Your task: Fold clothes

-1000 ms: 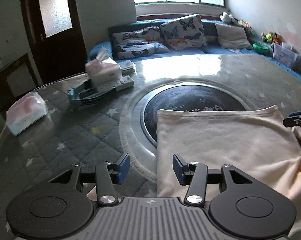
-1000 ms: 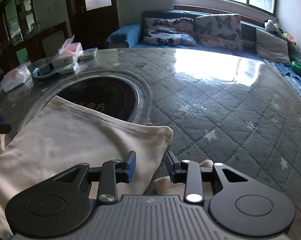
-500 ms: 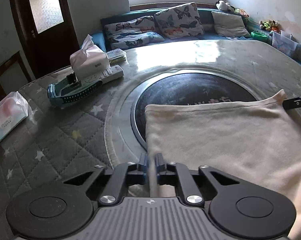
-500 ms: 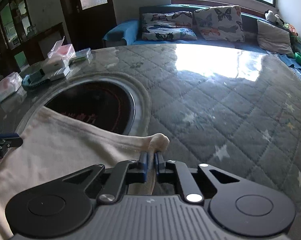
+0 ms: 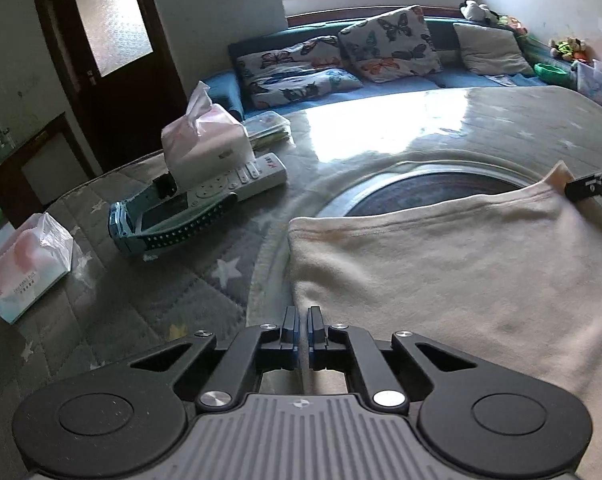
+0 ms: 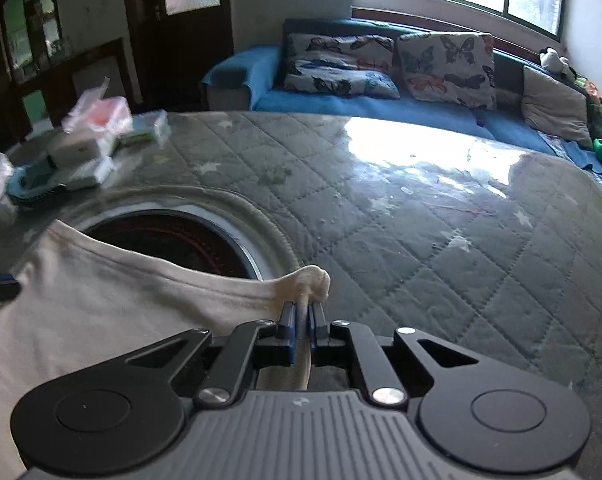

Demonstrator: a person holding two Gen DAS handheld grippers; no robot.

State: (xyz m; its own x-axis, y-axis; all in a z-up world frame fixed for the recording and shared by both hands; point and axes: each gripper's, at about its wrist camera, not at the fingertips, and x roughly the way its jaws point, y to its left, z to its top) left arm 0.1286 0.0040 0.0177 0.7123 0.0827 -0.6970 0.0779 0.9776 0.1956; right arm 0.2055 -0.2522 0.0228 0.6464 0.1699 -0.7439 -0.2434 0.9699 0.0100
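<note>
Your left gripper [image 5: 303, 314] has its fingers pinched together on the near left edge of the cream garment [image 5: 453, 264]; your right gripper [image 6: 303, 310] is clamped on the garment's far right corner, which bunches into a small knob just past the pads. The garment [image 6: 101, 292] lies across the round table [image 6: 441, 220], its stitched hem stretched between your two grips and overlapping the dark circular inset [image 5: 433, 194] with its metal ring.

Containers: a soft plastic tissue pack [image 5: 25, 268] sits at the left table edge, pink-and-white contents showing through the wrap. A second tissue pack [image 5: 205, 140], with a tissue sticking up, rests on a white remote control [image 5: 241, 180]. Beside these lies a teal open tray [image 5: 169, 220] with a perforated rim; its contents cannot be made out.

Textures: the table cover is grey quilted fabric with pale stars under a glossy clear layer. The garment is a matte, soft knit
</note>
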